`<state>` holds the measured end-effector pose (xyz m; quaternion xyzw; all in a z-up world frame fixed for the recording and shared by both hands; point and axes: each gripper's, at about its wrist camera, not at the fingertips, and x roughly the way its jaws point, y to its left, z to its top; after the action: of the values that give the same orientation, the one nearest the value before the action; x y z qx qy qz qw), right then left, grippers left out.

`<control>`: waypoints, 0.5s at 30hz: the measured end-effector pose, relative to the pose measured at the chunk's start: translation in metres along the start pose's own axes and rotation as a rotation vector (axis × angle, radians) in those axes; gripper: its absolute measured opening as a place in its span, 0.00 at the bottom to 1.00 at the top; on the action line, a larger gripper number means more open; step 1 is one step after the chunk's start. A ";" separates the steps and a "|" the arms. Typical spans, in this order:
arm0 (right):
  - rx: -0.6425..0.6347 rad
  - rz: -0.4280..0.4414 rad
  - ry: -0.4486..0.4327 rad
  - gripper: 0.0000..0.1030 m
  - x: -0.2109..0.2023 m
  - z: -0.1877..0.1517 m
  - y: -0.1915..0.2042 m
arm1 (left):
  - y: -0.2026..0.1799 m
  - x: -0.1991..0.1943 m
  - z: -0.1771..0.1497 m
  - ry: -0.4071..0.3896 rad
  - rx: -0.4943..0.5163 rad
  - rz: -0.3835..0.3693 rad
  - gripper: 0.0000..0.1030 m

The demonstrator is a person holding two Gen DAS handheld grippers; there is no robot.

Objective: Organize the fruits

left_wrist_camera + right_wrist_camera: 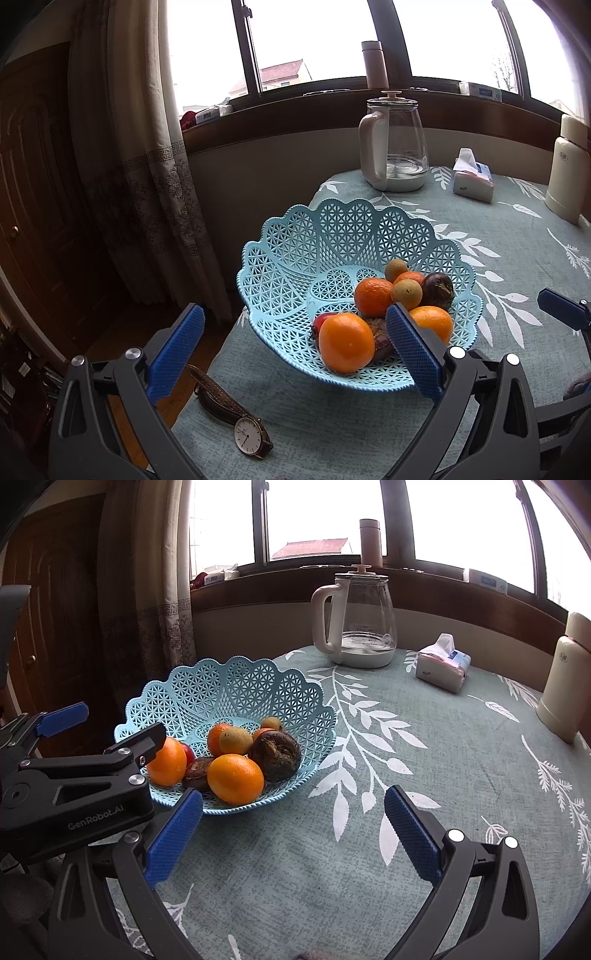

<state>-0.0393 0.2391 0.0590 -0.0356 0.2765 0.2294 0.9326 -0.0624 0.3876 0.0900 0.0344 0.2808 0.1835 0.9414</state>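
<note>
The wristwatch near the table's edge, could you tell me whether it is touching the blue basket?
Apart. The left wrist view shows a strip of bare tablecloth between the wristwatch and the blue basket rim.

Blue lattice basket [295, 251]; oranges [346, 341] (orange); leaf-print tablecloth [406, 775]

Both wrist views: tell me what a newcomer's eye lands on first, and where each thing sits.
The light-blue lattice fruit basket stands near the table's left edge, with oranges and darker fruit piled in its near right side. Behind it, a glass kettle stands at the table's far side under the window. A wristwatch lies on the tablecloth just in front of the basket.
</note>
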 end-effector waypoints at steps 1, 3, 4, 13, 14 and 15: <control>-0.001 0.003 -0.002 0.95 0.000 0.000 0.000 | 0.000 0.000 0.000 0.000 0.000 0.000 0.97; -0.003 0.002 -0.007 0.95 -0.001 0.000 0.000 | -0.001 -0.001 0.000 -0.001 0.001 0.000 0.97; -0.005 -0.001 -0.010 0.95 -0.002 0.000 0.000 | -0.001 -0.001 0.000 -0.001 0.000 -0.001 0.97; 0.004 -0.026 -0.010 0.95 -0.001 0.001 -0.002 | 0.000 -0.001 0.000 -0.001 0.000 -0.002 0.97; 0.007 -0.032 -0.010 0.95 -0.001 0.001 -0.003 | 0.000 -0.001 0.000 0.000 0.000 -0.002 0.97; 0.011 -0.039 -0.009 0.95 -0.001 0.001 -0.004 | 0.000 -0.001 0.000 0.000 -0.001 -0.002 0.97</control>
<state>-0.0378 0.2355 0.0596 -0.0349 0.2728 0.2096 0.9383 -0.0629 0.3870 0.0904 0.0339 0.2806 0.1827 0.9417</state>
